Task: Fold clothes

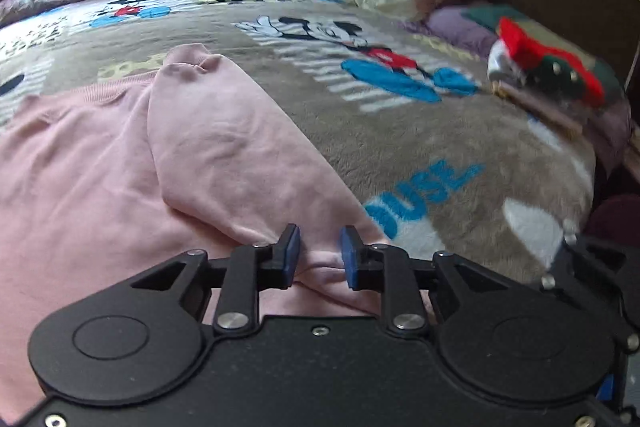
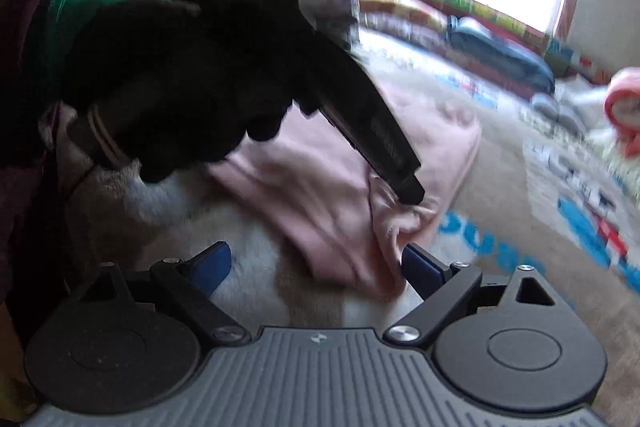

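Left gripper (image 1: pixel 320 253): seemingly pinching the pink sweatshirt (image 1: pixel 120 163) hem at 6 o'clock.
Right gripper (image 2: pixel 316 267): hovering wide, holding nothing, over the bed (image 1: pixel 460 155).

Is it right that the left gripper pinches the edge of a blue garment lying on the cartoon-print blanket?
Not quite: the garment is pink, not blue. The left wrist view shows the left gripper pinching a fold of it between its fingers on the cartoon-print blanket.

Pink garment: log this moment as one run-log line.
stage: folding | pink garment: on blanket, sleeve folded over | left tongs: pinching its edge | right tongs: open, near corner
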Tool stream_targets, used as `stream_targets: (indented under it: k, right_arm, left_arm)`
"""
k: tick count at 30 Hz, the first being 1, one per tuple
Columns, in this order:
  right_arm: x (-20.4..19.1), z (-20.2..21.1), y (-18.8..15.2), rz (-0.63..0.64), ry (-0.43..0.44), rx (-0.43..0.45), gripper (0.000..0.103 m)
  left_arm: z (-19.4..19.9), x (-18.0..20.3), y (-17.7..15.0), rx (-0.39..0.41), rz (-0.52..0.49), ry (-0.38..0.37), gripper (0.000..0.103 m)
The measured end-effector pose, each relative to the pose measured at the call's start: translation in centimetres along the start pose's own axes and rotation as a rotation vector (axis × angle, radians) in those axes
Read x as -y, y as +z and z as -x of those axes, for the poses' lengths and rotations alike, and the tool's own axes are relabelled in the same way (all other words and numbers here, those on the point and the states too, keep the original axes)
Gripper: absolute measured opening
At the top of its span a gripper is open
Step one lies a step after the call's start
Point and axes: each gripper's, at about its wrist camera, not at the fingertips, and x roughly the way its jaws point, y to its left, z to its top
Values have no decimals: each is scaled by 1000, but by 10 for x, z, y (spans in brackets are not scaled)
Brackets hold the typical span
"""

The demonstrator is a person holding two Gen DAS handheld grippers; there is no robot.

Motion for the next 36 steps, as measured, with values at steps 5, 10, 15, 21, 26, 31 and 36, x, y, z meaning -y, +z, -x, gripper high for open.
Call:
stream_targets:
  k: [5, 10, 15, 21, 26, 31, 36]
  right_arm:
    - [-6, 17, -1, 7, -18, 23, 91]
    - [-1, 21, 1, -36, -3, 57, 91]
    - [5, 31, 4, -153, 53, 95, 91]
    - [17, 39, 4, -344, 138, 128, 92]
    - [31, 37, 4, -528, 214, 141, 92]
    - [24, 32, 6, -503, 273, 123, 96]
    - [20, 20, 7, -491, 287, 93, 96]
  left_arm:
    - [25, 12, 5, 36, -22, -7, 25]
    - [17, 22, -10, 18, -49, 26, 50]
    - [64, 3, -2, 133, 51, 13, 54]
    - [127, -66, -17, 236, 314, 134, 69]
    - [173, -135, -50, 234, 661, 369, 69]
    - [209, -181, -83, 271, 921, 472, 69]
    - [219, -209, -110, 315, 1024, 446, 69]
